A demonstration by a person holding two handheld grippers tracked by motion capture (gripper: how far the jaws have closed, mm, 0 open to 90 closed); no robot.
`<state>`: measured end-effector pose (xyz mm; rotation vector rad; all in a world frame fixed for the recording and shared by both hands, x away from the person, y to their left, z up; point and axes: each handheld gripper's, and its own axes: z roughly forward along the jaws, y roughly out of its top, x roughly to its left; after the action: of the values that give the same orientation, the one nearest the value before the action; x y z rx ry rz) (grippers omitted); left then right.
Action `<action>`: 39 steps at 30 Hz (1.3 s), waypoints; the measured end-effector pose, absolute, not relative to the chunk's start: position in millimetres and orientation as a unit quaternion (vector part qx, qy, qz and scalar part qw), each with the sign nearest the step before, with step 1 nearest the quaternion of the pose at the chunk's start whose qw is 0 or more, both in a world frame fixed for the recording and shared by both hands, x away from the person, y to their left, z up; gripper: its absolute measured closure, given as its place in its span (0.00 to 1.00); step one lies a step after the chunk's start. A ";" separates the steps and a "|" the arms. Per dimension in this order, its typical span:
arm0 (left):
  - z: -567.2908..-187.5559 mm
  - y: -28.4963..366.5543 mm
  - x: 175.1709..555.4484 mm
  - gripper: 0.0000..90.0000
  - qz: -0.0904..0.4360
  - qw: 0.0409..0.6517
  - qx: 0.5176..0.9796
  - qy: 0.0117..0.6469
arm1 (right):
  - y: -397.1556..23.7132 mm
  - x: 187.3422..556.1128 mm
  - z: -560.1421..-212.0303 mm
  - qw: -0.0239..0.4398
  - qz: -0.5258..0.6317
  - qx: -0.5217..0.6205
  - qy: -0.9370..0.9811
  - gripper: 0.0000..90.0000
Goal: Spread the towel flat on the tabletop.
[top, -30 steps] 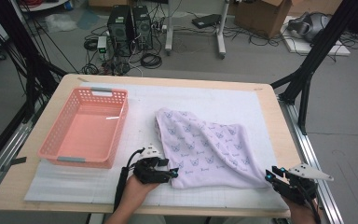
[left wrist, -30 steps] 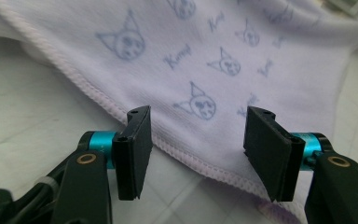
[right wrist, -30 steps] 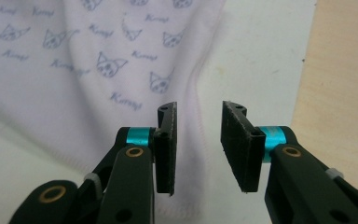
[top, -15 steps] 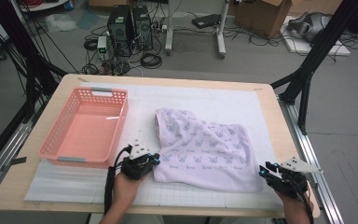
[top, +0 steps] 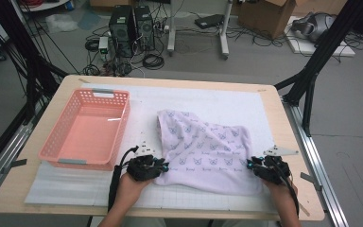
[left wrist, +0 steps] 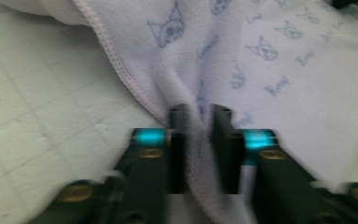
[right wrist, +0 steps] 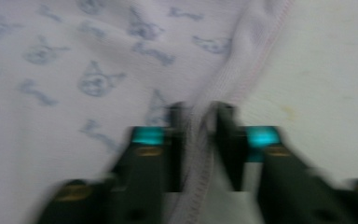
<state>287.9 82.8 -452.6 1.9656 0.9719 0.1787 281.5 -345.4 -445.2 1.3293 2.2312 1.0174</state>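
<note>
Both near corners of the cat-print towel (top: 203, 146) pinched now. Left gripper (top: 158, 166) at the near-left corner, jaws closed on a bunched fold of hem, cloth squeezed between the pads (left wrist: 176, 135); jaws just closed, then eased slightly. Right gripper (top: 254, 165) at the near-right corner, jaws just been closing, hem edge caught between them, clamped in the right gripper view, though blurred. Towel lying rumpled on the white mat (top: 227, 101), mid-right of the table (top: 290, 142), far-left corner folded over itself, near edge close to the person's side. Pink basket (top: 87, 127) just left of the towel, apart from it, nothing inside.

Progress, as a judgement: early stage. Grasp of 2 corners done. Left to do: lift or pull taut to flatten, fold, prob. more than 1 fold, then likely place in the basket. No fold made yet; cloth not lifted off the mat.
</note>
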 end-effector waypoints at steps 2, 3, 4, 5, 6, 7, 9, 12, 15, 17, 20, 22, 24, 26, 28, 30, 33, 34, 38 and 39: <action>-450.1 82.1 290.1 0.93 0.100 0.452 0.792 0.398 | -344.8 288.8 -444.3 0.162 0.364 0.467 0.789 0.94; -448.7 83.5 292.5 0.94 0.115 0.453 0.785 0.406 | -344.4 292.4 -443.8 0.166 0.362 0.472 0.787 0.95; -446.5 89.0 299.3 0.94 0.130 0.460 0.767 0.427 | -343.7 298.1 -443.0 0.199 0.360 0.481 0.774 0.95; -446.5 89.0 299.3 0.94 0.130 0.460 0.767 0.427 | -343.7 298.1 -443.0 0.199 0.360 0.481 0.774 0.95; -447.0 93.6 305.5 0.94 0.148 0.468 0.747 0.448 | -343.8 302.5 -441.7 0.241 0.361 0.492 0.755 0.95; -447.0 93.6 305.5 0.94 0.148 0.468 0.747 0.448 | -343.8 302.5 -441.7 0.241 0.361 0.492 0.755 0.95; -450.3 94.4 309.4 0.94 0.150 0.468 0.741 0.458 | -342.2 304.6 -441.0 0.265 0.369 0.501 0.737 0.94; -448.8 96.3 307.6 0.73 0.148 0.475 0.738 0.456 | -335.7 304.5 -441.5 0.272 0.363 0.499 0.738 0.88; -443.6 102.3 298.0 0.57 0.143 0.488 0.739 0.443 | -338.5 296.0 -437.8 0.278 0.369 0.493 0.737 0.79; -442.6 106.9 290.4 0.55 0.134 0.485 0.748 0.433 | -344.8 287.9 -433.5 0.273 0.385 0.493 0.731 0.76; -445.0 113.4 277.5 0.54 0.121 0.487 0.750 0.430 | -353.8 275.2 -431.3 0.257 0.399 0.492 0.730 0.70; -446.3 115.5 269.5 0.54 0.114 0.485 0.755 0.427 | -360.3 260.4 -431.7 0.256 0.395 0.488 0.735 0.67; -447.1 117.1 262.6 0.54 0.112 0.485 0.755 0.426 | -363.0 254.8 -431.4 0.258 0.398 0.489 0.732 0.66; -448.5 117.5 258.5 0.54 0.101 0.487 0.754 0.429 | -370.7 242.7 -431.6 0.242 0.412 0.496 0.725 0.66; -451.3 114.3 256.6 0.54 0.090 0.481 0.757 0.433 | -371.5 241.5 -433.4 0.227 0.411 0.499 0.728 0.65; -454.3 106.0 256.5 0.56 0.085 0.460 0.772 0.429 | -368.6 241.4 -440.3 0.210 0.392 0.505 0.739 0.64; -451.8 102.1 252.7 0.84 0.082 0.442 0.775 0.444 | -360.8 240.7 -450.5 0.205 0.369 0.501 0.756 0.69; -452.4 100.9 249.1 0.95 0.086 0.441 0.777 0.441 | -359.6 238.3 -449.7 0.207 0.367 0.498 0.758 0.83; -452.5 106.3 227.6 0.97 0.099 0.446 0.773 0.440 | -357.6 221.0 -446.2 0.192 0.363 0.479 0.776 0.96; -452.6 109.4 221.7 0.97 0.099 0.448 0.772 0.440 | -357.6 221.0 -446.2 0.192 0.363 0.479 0.776 0.96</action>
<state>221.7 109.4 -452.6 1.9109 1.0888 0.2444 221.0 -357.6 -446.2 1.3433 2.1781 1.0203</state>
